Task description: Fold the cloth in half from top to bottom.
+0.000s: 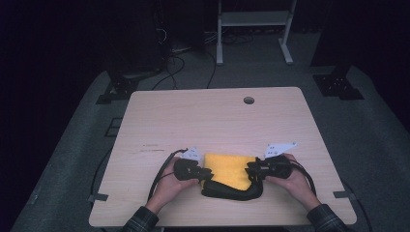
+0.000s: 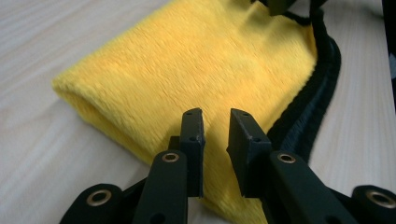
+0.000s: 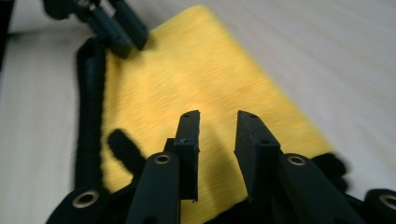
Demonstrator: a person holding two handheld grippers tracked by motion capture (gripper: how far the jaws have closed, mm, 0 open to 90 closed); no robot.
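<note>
A folded yellow towel [image 1: 228,169] with a black underside lies at the wooden table's [image 1: 203,116] near edge; the left gripper [image 2: 215,122] and right gripper [image 3: 217,122] hover unclenched above opposite ends, apparently ready to fold.

You have two tools: the left tool [image 1: 200,173] and the right tool [image 1: 253,170]. Between them lies one yellow cloth [image 1: 228,169] with one black cloth [image 1: 232,192] under it, on one counter [image 1: 212,121].
</note>
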